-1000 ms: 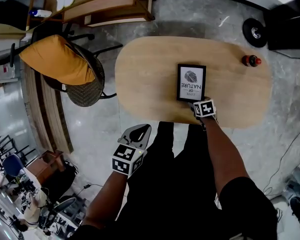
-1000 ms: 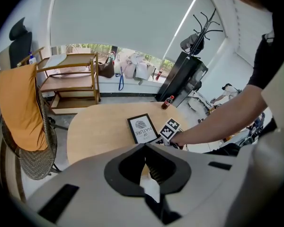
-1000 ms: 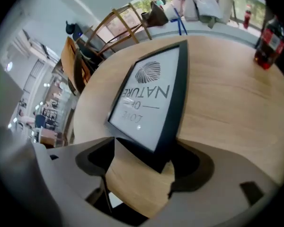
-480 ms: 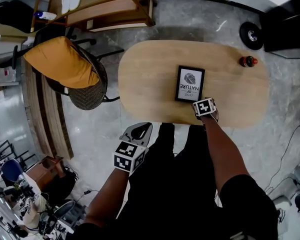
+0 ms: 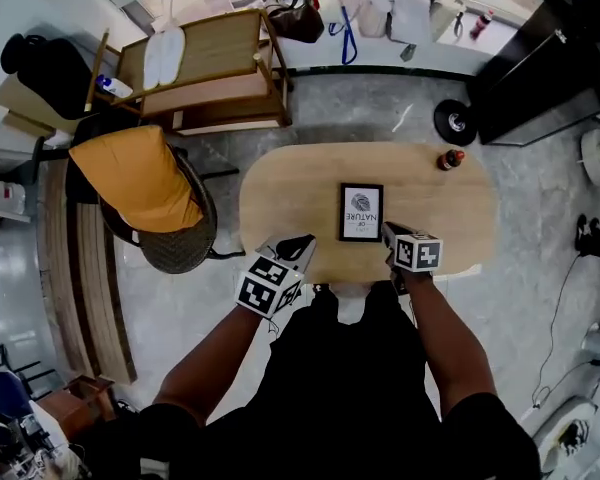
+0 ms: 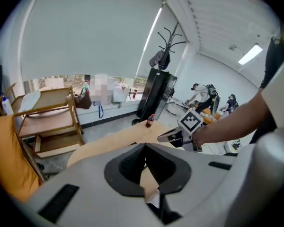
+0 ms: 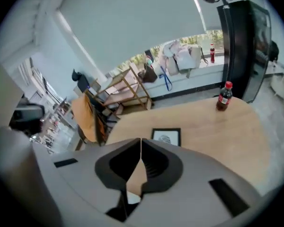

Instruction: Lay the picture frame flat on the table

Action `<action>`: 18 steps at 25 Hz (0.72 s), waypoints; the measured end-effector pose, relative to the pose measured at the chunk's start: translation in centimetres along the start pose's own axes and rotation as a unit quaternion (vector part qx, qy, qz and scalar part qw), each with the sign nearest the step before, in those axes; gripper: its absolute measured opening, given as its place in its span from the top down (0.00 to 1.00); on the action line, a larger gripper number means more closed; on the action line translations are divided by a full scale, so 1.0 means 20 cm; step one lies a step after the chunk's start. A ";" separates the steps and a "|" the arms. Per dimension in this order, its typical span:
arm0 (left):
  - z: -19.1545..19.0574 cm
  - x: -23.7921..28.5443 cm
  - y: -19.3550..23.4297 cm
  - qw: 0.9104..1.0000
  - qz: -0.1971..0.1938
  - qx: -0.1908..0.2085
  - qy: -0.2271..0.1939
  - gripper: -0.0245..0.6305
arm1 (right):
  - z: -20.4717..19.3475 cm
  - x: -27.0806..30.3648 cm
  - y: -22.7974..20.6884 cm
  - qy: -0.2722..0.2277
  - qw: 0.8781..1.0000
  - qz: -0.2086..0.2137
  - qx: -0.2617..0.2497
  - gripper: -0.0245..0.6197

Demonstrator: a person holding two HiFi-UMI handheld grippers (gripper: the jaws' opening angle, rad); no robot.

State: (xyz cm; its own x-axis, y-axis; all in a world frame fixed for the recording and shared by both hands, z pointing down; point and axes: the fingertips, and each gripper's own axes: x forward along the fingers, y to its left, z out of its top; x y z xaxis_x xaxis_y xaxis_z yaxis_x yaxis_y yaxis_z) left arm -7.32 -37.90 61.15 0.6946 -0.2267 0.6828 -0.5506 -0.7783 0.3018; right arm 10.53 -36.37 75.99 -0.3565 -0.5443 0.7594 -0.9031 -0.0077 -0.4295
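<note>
The black picture frame (image 5: 361, 212) with its white print lies flat, face up, in the middle of the oval wooden table (image 5: 450, 208). It also shows in the right gripper view as a frame (image 7: 166, 136) just beyond the jaws. My right gripper (image 5: 388, 231) hovers above the table's near edge, right of the frame's near corner and clear of it. Its jaws (image 7: 140, 140) have just been closing and now meet with nothing between them. My left gripper (image 5: 302, 240) hangs at the near edge, left of the frame, its jaws (image 6: 144, 145) together and empty.
A small dark bottle with a red cap (image 5: 450, 158) stands at the table's far right. A chair with an orange cushion (image 5: 140, 178) sits left of the table, with a wooden shelf cart (image 5: 205, 68) behind it. A black cabinet (image 5: 540, 58) stands at the far right.
Both grippers have risen. The right one has lifted off the frame's near right corner. The left one has come up from beside my leg to the table's near edge. The frame stays flat.
</note>
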 end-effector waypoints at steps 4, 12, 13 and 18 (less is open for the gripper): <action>0.10 -0.05 -0.13 0.999 -0.022 0.025 -0.024 0.96 | 0.15 -0.38 0.37 -0.091 0.989 0.101 0.053 0.96; 0.06 -0.16 -0.44 0.998 -0.022 0.013 -0.056 0.96 | 0.09 -1.02 0.66 -0.148 0.971 0.182 0.035 0.96; 0.06 -0.19 -0.48 0.998 -0.020 0.012 -0.063 0.96 | 0.05 -1.07 0.67 -0.147 0.972 0.181 0.016 0.96; 0.08 -0.28 -0.75 0.994 0.003 0.006 -0.108 0.96 | -0.10 -1.31 0.65 -0.144 0.967 0.158 -0.138 0.96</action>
State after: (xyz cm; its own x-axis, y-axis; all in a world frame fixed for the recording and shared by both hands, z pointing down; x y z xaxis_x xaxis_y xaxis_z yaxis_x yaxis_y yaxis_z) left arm -2.14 -25.90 51.69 0.7745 -0.3509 0.5263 -0.5508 -0.7832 0.2883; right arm 7.71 -20.41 51.50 -0.5795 -0.6941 0.4271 -0.8036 0.3991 -0.4416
